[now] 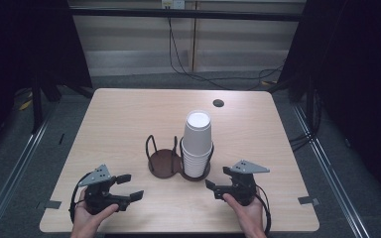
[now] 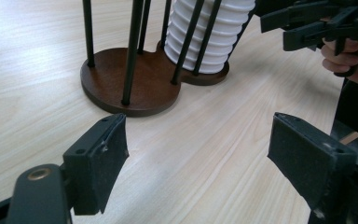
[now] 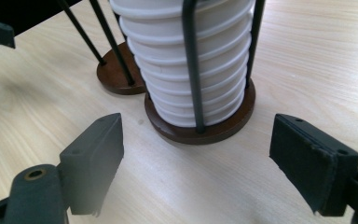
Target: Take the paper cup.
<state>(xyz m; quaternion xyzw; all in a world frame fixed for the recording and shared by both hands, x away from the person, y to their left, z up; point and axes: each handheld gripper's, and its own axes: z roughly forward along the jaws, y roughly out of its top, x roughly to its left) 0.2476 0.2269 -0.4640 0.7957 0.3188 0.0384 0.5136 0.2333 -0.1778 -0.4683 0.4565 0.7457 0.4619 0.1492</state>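
Both hands sit at the near table edge, each with a gripper, nothing held. Left gripper has jaws standing apart with bare tabletop between them in the left gripper view; the spread looks wide there, so I call it open, empty. Right gripper likewise: jaws wide apart, only wood grain and the holder base between them, no contact.

Landmark: cup holder, a dark brown two-bay base with black wire uprights, mid-table. Cup stack, white paper cups nested upside down, fills the holder's right bay and rises well above the wires. Left bay is vacant. Table otherwise bare.

Relative to the holder: right gripper is just in front of the right bay, near it but not touching, pointing at the lower cups. Left gripper is in front and to the left of the vacant bay, a little farther off, angled toward the base.

Step, as judged: start or approach, no cup taken yet. Next move likely needs the right gripper to rise to the stack's top, above the wires, and close on the topmost cup alone, lifting straight up. Risk: pinching lower takes several cups or snags a wire upright; thin paper crushes easily.
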